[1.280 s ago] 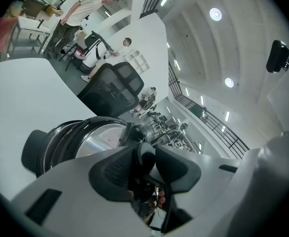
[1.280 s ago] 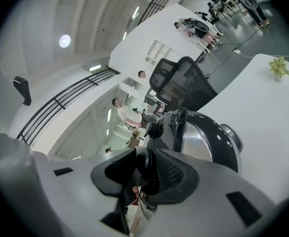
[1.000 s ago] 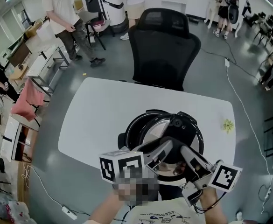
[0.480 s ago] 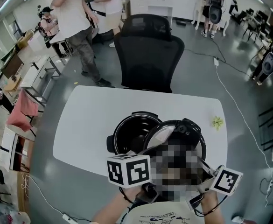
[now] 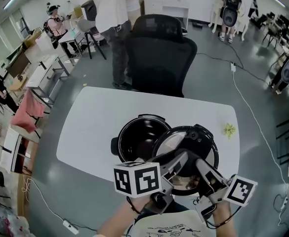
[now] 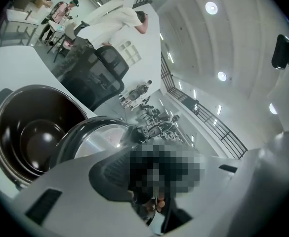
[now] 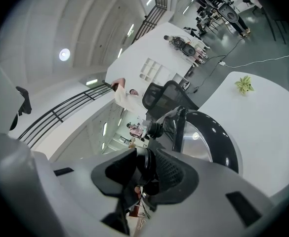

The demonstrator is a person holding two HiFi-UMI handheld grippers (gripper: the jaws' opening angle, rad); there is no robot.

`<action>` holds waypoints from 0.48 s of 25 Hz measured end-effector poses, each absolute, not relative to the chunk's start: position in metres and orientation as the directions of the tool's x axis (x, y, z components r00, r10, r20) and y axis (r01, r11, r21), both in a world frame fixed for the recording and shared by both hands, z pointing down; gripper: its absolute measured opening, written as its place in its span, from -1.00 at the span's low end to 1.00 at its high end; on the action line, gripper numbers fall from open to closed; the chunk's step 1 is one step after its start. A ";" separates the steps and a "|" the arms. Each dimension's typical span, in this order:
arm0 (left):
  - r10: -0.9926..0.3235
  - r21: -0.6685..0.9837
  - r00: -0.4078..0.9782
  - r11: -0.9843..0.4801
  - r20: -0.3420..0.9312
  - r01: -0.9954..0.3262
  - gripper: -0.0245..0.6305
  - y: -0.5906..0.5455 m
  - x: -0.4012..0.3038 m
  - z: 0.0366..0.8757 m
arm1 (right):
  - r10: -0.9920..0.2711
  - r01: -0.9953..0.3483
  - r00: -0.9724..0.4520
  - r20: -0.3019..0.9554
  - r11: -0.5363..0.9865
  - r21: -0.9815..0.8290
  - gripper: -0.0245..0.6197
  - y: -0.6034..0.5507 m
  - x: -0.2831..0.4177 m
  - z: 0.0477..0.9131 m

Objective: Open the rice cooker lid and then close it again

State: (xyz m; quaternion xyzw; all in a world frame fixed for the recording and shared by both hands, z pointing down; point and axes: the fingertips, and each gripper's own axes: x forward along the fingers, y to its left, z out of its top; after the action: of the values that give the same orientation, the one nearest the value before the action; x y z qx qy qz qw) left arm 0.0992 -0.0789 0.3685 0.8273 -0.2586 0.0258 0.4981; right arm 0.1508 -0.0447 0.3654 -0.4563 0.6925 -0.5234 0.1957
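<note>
The black rice cooker pot [image 5: 137, 141] stands uncovered on the white table [image 5: 92, 115], its dark inner bowl [image 6: 33, 135] showing. Its round lid [image 5: 191, 142], black with a shiny metal underside [image 6: 102, 139], hangs tilted just right of the pot and overlaps its rim. My left gripper [image 5: 176, 164] and right gripper [image 5: 201, 171] both grip the lid's near edge. In the right gripper view the right gripper [image 7: 142, 169] pinches a black rounded part of the lid [image 7: 208, 137]. A mosaic patch hides most of the left gripper [image 6: 149, 191] grip.
A black office chair [image 5: 159, 53] stands at the table's far side, with a person [image 5: 112, 14] right behind it. A small yellow-green thing [image 5: 228, 129] lies near the table's right edge. A cable [image 5: 248, 102] runs across the floor at right.
The lid sat over the pot one second ago. Both grippers have carried it to the right, uncovering the pot's inside. The person in the background walked closer to the chair.
</note>
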 end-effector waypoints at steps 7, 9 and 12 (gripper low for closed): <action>-0.441 0.809 0.846 -0.351 0.301 -0.471 -0.45 -0.069 0.101 0.364 | -0.812 -0.418 -0.551 0.195 0.066 -0.906 -0.52 -0.037 0.153 0.360; -0.453 0.810 0.839 -0.343 0.300 -0.475 -0.45 -0.068 0.100 0.365 | -0.803 -0.414 -0.563 0.195 0.069 -0.908 -0.52 -0.037 0.153 0.362; -0.469 0.810 0.831 -0.335 0.300 -0.481 -0.45 -0.068 0.099 0.367 | -0.792 -0.408 -0.580 0.193 0.077 -0.909 -0.52 -0.038 0.153 0.363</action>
State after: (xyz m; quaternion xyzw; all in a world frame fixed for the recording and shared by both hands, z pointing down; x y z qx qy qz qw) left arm 0.0994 -0.0681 0.3672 0.8171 -0.2908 0.0064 0.4978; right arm 0.1528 -0.0377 0.3634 -0.4217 0.7116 -0.5324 0.1800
